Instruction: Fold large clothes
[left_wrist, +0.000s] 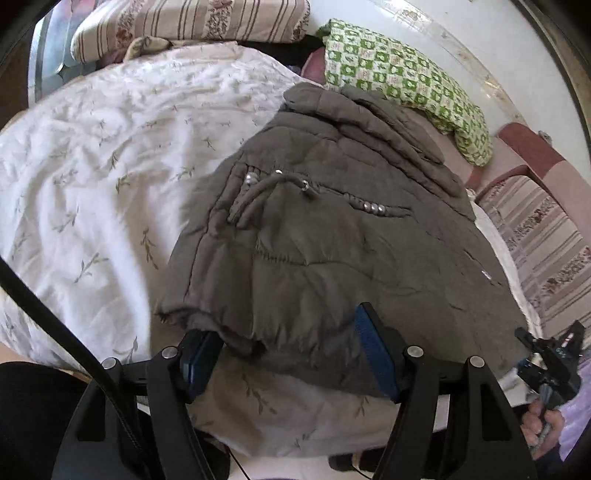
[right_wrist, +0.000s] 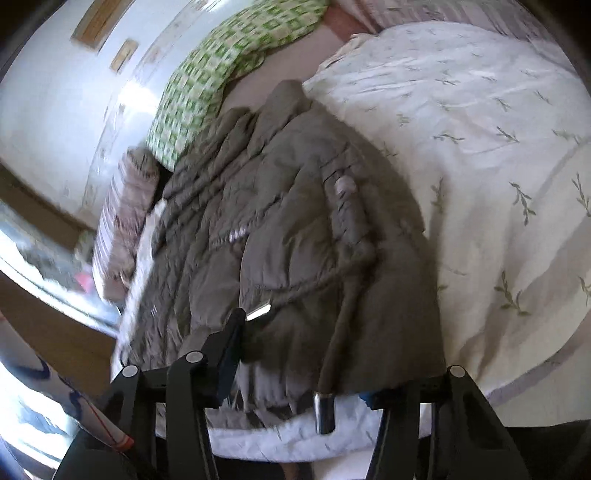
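Note:
A grey-brown padded jacket lies folded on a white leaf-print duvet. It has a drawstring with silver beads. My left gripper is open, its blue pads either side of the jacket's near hem, not clamped on it. The jacket also shows in the right wrist view. My right gripper is open at the jacket's near edge; the cloth drapes over its right finger and hides it. A drawstring end with a metal tip hangs over the bed edge.
A green checked pillow lies behind the jacket by the white wall. A striped floral cushion sits at the back, and striped bedding at the right. The right gripper and the hand holding it show at the bed's edge.

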